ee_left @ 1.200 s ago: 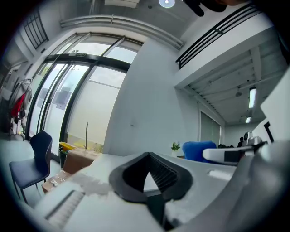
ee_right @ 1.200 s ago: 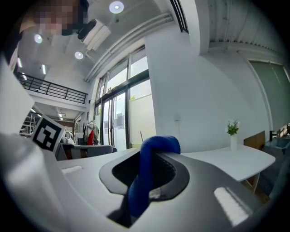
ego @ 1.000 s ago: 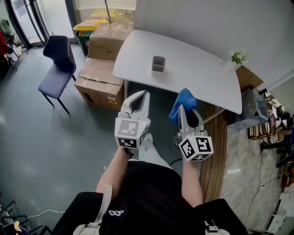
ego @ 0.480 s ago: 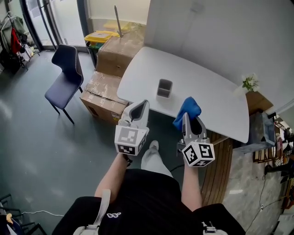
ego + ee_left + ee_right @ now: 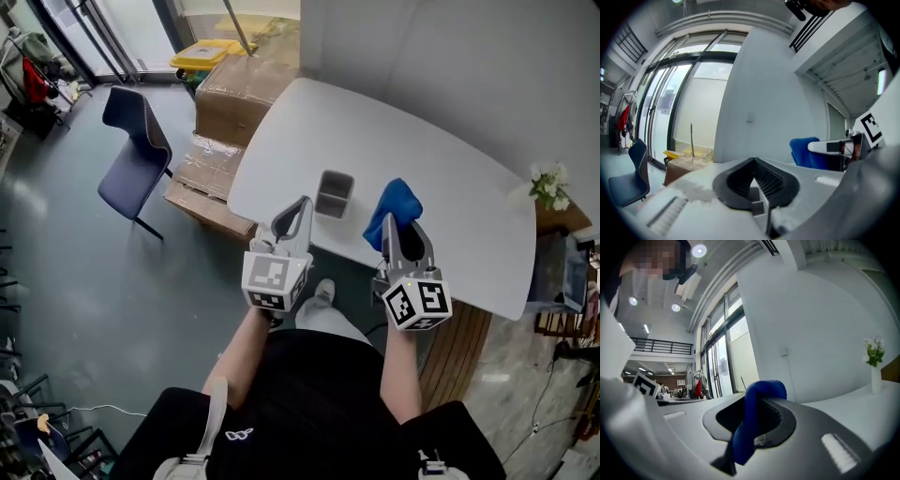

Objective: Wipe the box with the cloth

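right gripper [image 5: 405, 228] jaws clamping soft, limp cloth [image 5: 394, 206] mid-bunch | left gripper [image 5: 300, 208] jaws pressing together, empty | box [image 5: 334, 194] looking light, rigid, likely sliding on counter [image 5: 450, 192] unless braced at rim

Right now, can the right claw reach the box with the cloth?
Probably yes: the right claw, shut on the cloth, hangs beside the box at the table edge, nothing standing between them.

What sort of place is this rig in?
Probably an office or workshop space: white table by a plain wall, cardboard boxes and a blue chair on a grey floor, tall glass doors.
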`<state>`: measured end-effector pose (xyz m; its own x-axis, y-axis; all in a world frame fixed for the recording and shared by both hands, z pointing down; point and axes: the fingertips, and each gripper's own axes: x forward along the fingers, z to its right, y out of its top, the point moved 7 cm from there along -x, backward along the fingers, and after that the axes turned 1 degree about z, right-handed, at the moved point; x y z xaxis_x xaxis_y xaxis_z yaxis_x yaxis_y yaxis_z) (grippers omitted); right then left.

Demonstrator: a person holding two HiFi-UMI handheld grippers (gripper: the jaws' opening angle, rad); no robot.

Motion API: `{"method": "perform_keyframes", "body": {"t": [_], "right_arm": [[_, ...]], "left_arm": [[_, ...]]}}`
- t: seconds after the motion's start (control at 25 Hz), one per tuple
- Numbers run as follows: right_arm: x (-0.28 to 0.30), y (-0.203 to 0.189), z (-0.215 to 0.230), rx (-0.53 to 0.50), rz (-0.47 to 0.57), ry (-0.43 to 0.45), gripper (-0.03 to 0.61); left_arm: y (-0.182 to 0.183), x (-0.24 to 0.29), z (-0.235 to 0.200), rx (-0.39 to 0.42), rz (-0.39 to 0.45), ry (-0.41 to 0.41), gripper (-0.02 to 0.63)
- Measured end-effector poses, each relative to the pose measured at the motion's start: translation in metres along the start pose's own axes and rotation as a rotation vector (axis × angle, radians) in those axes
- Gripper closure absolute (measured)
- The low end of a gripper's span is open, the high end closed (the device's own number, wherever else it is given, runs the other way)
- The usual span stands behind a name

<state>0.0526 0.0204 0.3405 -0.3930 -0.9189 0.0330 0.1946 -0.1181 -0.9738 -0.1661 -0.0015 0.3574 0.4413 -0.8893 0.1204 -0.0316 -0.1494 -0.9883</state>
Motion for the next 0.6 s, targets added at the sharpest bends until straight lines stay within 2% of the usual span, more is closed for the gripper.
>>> {"method": "perform_keyframes", "body": {"t": [0.24,0.48,0.6], "right_arm": [[0.039,0.003,0.054,0.038,-0.003,0.023,0.523],[0.058,-0.009,0.071,0.060,-0.033,0.051,0.523],[0.064,-0.011,0.078,0.067,-0.043,0.053,0.523]], "left_arm": [[-0.017,0.064,0.007,0.114,-0.098,-0.057,0.612],[-0.029,0.085,0.005,0.175,-0.149,-0.092,0.612],[-0.033,0.094,0.005,0.280,-0.189,-0.149,0.612]]}}
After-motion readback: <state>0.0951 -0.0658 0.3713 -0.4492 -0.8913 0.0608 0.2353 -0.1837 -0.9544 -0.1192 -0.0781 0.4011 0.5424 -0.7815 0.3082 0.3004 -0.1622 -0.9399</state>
